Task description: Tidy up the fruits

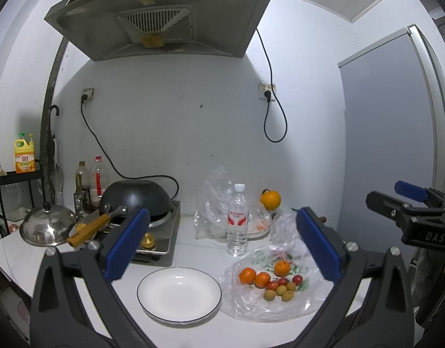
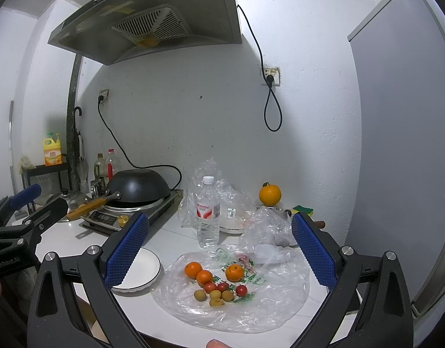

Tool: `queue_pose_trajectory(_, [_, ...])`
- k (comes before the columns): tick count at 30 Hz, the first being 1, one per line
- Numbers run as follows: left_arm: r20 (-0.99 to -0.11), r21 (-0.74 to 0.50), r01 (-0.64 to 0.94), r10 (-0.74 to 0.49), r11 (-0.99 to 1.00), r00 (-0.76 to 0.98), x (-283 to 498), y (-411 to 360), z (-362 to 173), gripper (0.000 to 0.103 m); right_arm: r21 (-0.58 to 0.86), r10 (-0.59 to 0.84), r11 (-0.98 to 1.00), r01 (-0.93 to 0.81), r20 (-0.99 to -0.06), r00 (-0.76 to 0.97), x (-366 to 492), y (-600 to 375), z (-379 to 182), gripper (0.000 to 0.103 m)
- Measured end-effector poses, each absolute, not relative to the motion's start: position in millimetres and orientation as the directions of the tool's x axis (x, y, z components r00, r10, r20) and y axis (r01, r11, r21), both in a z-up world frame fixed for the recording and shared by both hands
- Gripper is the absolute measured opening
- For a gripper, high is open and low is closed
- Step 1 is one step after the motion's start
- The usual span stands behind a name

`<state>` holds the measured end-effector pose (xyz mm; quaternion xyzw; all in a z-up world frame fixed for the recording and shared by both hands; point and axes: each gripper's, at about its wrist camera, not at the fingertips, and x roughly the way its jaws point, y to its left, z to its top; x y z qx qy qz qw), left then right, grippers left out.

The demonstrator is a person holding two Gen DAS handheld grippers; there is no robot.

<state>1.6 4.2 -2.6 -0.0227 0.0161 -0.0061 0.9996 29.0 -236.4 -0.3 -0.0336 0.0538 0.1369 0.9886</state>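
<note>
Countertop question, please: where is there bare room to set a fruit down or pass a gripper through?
The white plate is bare. Free countertop lies between the stove and the water bottle, and along the front edge below the plate. It is crowded on the plastic bag with the fruits, and behind the bottle among the crumpled bags.

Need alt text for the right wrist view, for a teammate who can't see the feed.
The open right gripper hovers above a plastic bag spread flat on the white counter, with three small oranges, red fruits and tan fruits lying on it. An empty white plate sits left; a water bottle stands behind.
</note>
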Motion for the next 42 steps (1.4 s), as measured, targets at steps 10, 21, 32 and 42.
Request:
queue_pose_trajectory(10, [-0.031,-0.045,0.011,-0.013,0.999,0.999,2,4,-2,0.102,-0.050,0.267,0.960,-0.274,-0.116,0.957,29,-237,-1,0.101])
queue_pose_trajectory(21, [-0.033,-0.044,0.012,-0.013,0.999,0.999,2,4,-3,0.102,-0.049,0.268,0.960,-0.275,-0.117,0.956,30,-237,-1,0.101])
queue_pose_trajectory(32, [-0.097,-0.018,0.025,-0.027,1.000,0.995,26,-8,-14,0.102,-0.042,0.255,0.963,-0.264,-0.153,0.955,42,-246,-12,0.101])
queue_pose_trajectory(42, [-0.222,0.041,0.054,-0.044,0.998,0.974,82,-33,-43,0.102,-0.029,0.214,0.973,-0.228,-0.250,0.944,98,-270,-41,0.100])
